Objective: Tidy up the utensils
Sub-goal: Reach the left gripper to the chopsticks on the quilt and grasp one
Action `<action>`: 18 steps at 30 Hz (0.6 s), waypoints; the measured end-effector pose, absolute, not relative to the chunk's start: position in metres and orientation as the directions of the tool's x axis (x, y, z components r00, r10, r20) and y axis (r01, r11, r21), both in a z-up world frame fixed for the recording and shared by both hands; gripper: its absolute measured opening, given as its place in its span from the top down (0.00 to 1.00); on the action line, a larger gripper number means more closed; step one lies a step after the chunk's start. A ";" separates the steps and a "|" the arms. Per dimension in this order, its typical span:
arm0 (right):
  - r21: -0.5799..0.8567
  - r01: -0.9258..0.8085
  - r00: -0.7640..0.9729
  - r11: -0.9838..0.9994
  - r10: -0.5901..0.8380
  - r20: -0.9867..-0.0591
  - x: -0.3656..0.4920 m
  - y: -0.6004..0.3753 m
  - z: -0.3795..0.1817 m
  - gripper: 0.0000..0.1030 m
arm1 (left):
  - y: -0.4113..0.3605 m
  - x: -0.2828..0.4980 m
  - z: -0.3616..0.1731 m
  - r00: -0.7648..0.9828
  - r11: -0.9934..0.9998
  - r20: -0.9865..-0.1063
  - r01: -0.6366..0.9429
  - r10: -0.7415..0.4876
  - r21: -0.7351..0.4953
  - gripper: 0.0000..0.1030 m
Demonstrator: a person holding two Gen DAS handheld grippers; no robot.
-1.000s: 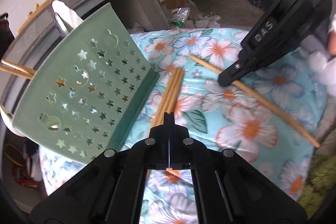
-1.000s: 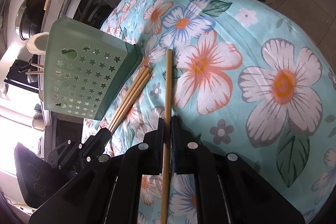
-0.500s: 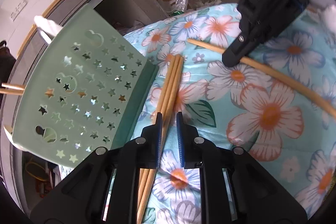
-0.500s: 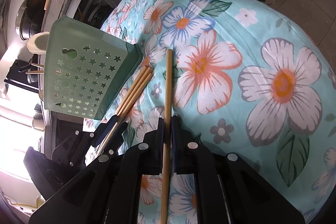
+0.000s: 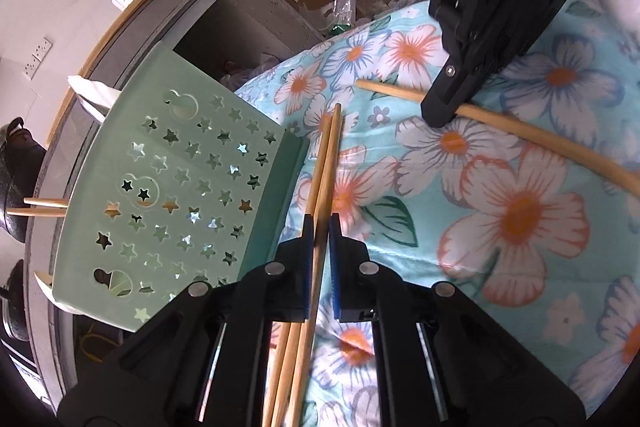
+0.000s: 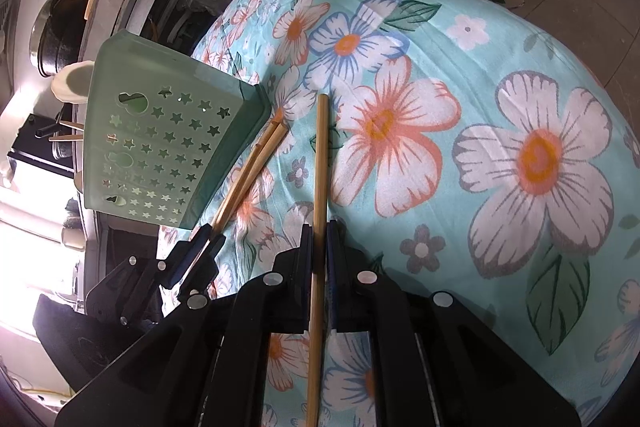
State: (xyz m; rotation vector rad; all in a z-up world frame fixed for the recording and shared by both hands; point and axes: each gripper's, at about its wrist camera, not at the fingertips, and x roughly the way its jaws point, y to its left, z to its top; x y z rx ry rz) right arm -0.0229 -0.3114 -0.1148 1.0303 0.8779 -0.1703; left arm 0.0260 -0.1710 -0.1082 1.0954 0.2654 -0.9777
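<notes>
My left gripper [image 5: 319,227] is closing around the chopstick bundle [image 5: 326,163] lying lengthwise just beside the holder [image 5: 176,195], while my right gripper [image 6: 317,233] clamps a single chopstick [image 6: 320,163].

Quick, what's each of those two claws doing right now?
Left gripper: jaws closing on the chopstick bundle between them.
Right gripper: shut on a single chopstick.

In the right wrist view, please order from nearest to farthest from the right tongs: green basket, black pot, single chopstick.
1. Single chopstick, between the right tongs.
2. Green basket, to the left.
3. Black pot, far left, behind the basket.
</notes>
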 end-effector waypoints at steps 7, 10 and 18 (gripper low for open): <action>0.670 0.511 0.656 0.539 0.260 -0.709 -0.023 -0.311 -0.114 0.93 | -0.161 0.043 -0.081 0.331 0.167 -0.793 0.943 -0.511 0.286 0.94; 0.668 0.513 0.654 0.540 0.258 -0.711 -0.023 -0.310 -0.114 0.93 | -0.157 0.053 -0.081 0.239 0.203 -0.834 0.967 -0.497 0.157 0.93; 0.663 0.516 0.652 0.542 0.254 -0.715 -0.022 -0.309 -0.113 0.93 | -0.160 0.062 -0.087 0.189 0.228 -0.844 0.970 -0.503 0.082 0.87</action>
